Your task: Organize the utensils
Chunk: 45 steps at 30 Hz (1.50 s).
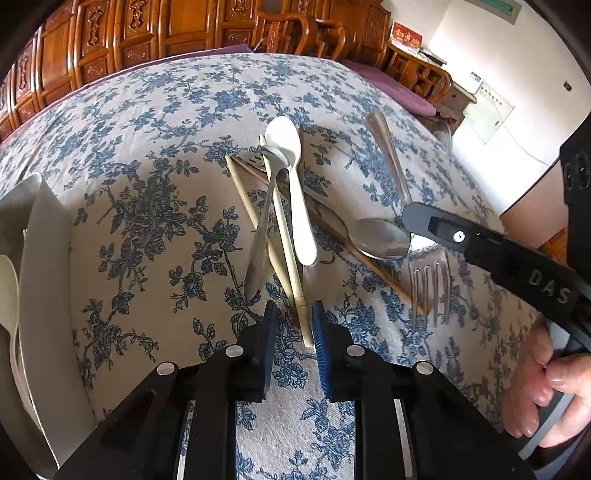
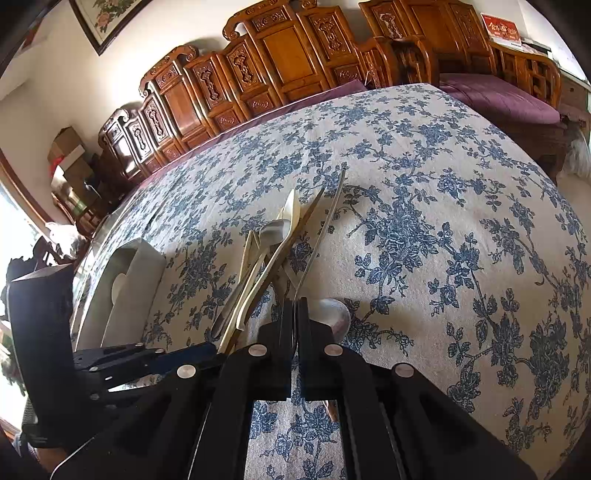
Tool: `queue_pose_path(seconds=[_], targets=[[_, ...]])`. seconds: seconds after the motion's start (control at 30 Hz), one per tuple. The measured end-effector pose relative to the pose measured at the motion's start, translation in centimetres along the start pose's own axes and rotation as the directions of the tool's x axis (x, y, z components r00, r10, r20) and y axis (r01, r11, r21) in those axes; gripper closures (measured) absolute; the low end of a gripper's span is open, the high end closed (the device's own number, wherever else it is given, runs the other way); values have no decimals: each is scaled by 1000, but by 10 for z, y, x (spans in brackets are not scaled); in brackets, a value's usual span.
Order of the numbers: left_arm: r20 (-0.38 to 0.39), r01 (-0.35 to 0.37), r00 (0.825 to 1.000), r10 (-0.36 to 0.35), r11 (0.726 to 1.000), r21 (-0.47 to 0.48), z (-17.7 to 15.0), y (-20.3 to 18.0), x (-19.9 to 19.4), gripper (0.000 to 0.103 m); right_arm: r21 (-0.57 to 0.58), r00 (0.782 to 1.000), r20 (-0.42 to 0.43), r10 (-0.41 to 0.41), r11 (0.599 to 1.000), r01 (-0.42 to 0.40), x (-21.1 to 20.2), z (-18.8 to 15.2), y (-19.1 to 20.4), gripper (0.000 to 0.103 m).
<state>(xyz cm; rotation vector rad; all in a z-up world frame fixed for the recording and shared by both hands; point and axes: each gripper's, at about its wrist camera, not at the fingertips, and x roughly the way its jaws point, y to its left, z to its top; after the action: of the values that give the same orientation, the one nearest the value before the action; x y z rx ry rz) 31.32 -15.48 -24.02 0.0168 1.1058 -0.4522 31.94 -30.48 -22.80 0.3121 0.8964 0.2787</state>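
Right gripper (image 2: 294,317) clenched on steel spoon (image 1: 384,236); left gripper (image 1: 294,321) parted around chopstick (image 1: 295,291), not pressing. Risk: lifting spoon drags crossed pile.

A home sitting or dining room is shown. A large table is covered by a blue floral tablecloth (image 2: 424,206). Behind it a long carved wooden bench (image 2: 258,62) with ornate back panels is seen, fitted with purple cushions (image 2: 498,98). More carved wooden chairs (image 1: 299,31) are seen in the left wrist view. A framed flower painting (image 2: 105,18) is hung on a white wall, a red desk calendar (image 1: 406,37) is set on a side unit, and cardboard boxes (image 2: 68,147) are stacked in a corner by a bright window
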Motion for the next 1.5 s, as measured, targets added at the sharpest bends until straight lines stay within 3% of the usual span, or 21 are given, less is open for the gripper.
queue_pose_path(seconds=[0.13, 0.6, 0.97, 1.23, 1.5], targets=[[14, -5, 1000, 5, 1000, -6, -2, 2, -4, 97, -13, 1000, -4, 5, 1000, -5, 1, -1, 4, 100], [138, -4, 990, 0, 1000, 26, -6, -1, -60, 99, -38, 1000, 10, 12, 999, -12, -2, 1, 15, 100], [212, -42, 977, 30, 998, 56, 1, -4, -88, 99, -36, 1000, 18, 18, 999, -17, -6, 2, 12, 100], [157, -82, 985, 73, 995, 51, -8, 6, -66, 99, -42, 1000, 12, 21, 999, -20, -5, 1, 13, 99], [16, -90, 996, 89, 995, 51, -27, 18, -28, 99, -54, 1000, 0, 23, 998, -23, -1, 0, 17, 99]])
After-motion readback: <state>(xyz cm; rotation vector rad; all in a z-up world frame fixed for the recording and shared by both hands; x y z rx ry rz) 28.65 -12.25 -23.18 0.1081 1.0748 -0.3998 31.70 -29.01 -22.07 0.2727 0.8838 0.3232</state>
